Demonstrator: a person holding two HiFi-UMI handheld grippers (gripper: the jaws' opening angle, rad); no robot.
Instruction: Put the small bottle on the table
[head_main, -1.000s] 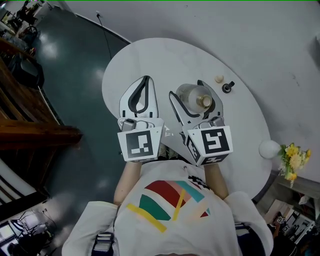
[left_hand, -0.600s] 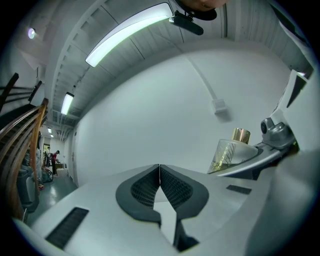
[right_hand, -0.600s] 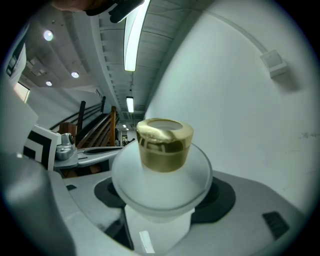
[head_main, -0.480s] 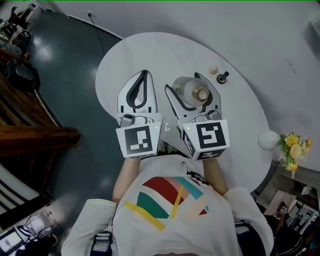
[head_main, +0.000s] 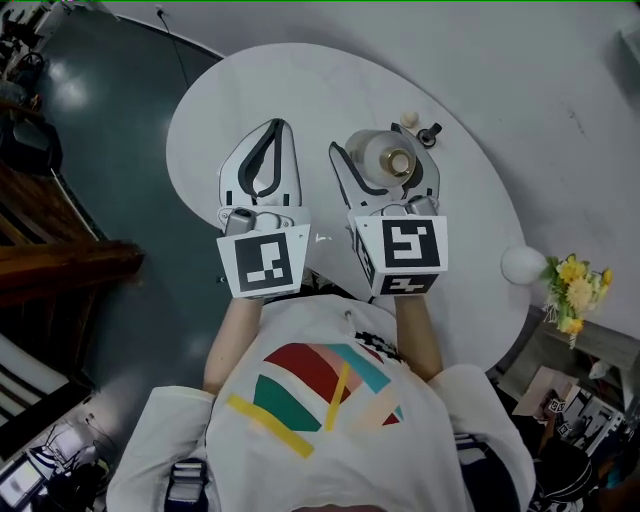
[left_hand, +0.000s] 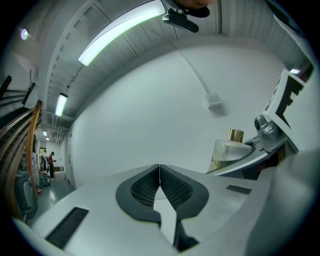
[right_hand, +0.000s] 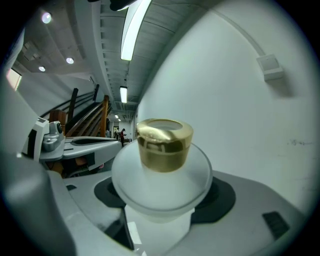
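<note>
my right gripper (head_main: 386, 152) is clamped on the small bottle (right_hand: 161, 170) over the desk (head_main: 300, 90); my left gripper (head_main: 268, 138) is closed on nothing.

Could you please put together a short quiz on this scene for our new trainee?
1. True or false: the left gripper is open.
2. The small bottle has a cap that is: A gold, B red, C black.
3. Which gripper grips the small bottle?
Key: 1 false, its jaws are together; 2 A; 3 the right gripper.
</note>
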